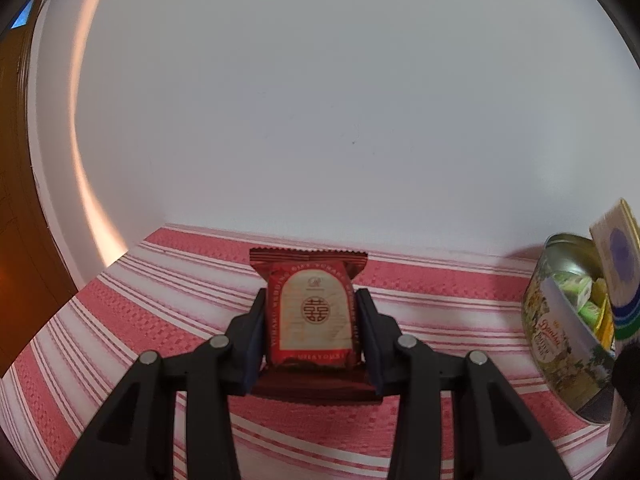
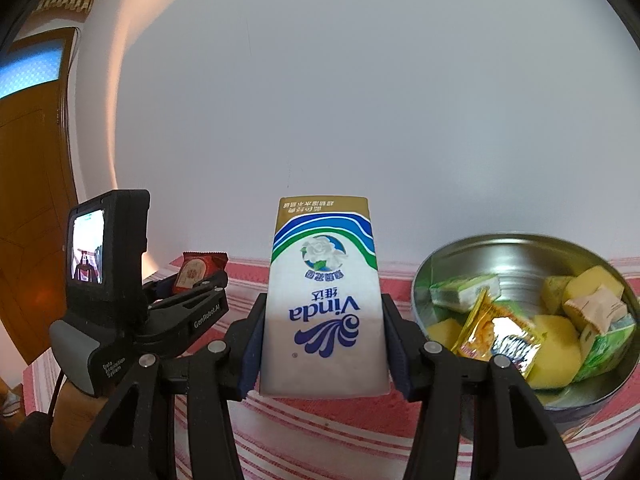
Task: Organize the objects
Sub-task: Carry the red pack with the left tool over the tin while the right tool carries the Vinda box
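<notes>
Now the right gripper (image 2: 322, 350), pinching the upside-down tissue pack (image 2: 323, 300) lengthwise, sits just left of the open tin (image 2: 516, 246), closer than the left gripper (image 1: 312, 334) clamping the red snack packet (image 1: 313, 316).

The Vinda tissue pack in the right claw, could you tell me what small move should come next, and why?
Probably carry the tissue pack right, over the open tin. The right claw grips it above the cloth, and the tin already holds snacks.
</notes>
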The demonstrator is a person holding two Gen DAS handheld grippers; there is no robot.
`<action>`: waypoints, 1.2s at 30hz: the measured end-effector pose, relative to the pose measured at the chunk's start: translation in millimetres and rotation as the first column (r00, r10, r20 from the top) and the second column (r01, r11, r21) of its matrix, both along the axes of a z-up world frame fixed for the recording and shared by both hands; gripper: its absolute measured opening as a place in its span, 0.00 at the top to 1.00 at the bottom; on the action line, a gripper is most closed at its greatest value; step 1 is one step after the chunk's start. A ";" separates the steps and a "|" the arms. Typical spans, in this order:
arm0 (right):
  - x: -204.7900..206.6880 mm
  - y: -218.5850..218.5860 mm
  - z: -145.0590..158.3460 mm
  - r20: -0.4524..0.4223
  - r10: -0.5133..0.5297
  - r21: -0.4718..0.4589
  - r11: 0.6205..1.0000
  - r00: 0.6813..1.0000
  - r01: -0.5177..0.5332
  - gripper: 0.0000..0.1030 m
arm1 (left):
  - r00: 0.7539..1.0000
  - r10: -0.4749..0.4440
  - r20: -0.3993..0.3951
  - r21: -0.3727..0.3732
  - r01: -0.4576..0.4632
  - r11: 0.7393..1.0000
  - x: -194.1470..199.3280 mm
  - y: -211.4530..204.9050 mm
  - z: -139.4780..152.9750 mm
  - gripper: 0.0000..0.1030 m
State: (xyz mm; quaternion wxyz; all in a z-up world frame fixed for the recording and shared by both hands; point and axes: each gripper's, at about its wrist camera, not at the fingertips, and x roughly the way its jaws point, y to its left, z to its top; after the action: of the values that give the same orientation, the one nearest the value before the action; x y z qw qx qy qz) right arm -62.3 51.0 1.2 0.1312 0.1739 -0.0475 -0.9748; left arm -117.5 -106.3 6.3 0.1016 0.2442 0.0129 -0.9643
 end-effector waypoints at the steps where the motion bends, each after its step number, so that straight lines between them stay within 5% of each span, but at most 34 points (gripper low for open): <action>1: 1.3 1.2 1.1 -0.008 -0.003 0.005 1.000 1.000 0.003 0.47 | 1.000 -0.003 -0.004 -0.001 0.003 1.000 1.0 2.4 1.2 0.61; 20: 14.6 66.0 22.9 -0.111 -0.117 0.004 0.993 0.987 0.119 0.47 | 0.993 -0.099 -0.067 0.000 0.099 0.995 4.6 67.4 26.9 0.61; 36: 8.7 148.5 26.1 -0.113 -0.286 -0.034 0.958 0.952 0.284 0.47 | 0.968 -0.232 -0.094 0.003 0.233 0.972 -0.1 146.6 40.8 0.61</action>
State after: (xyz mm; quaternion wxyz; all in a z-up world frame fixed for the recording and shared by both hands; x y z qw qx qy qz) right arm -53.6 199.5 27.3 -0.0066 0.1068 -0.0729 -0.9916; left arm -117.6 40.3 47.1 -0.0147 0.1997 -0.0042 -0.9797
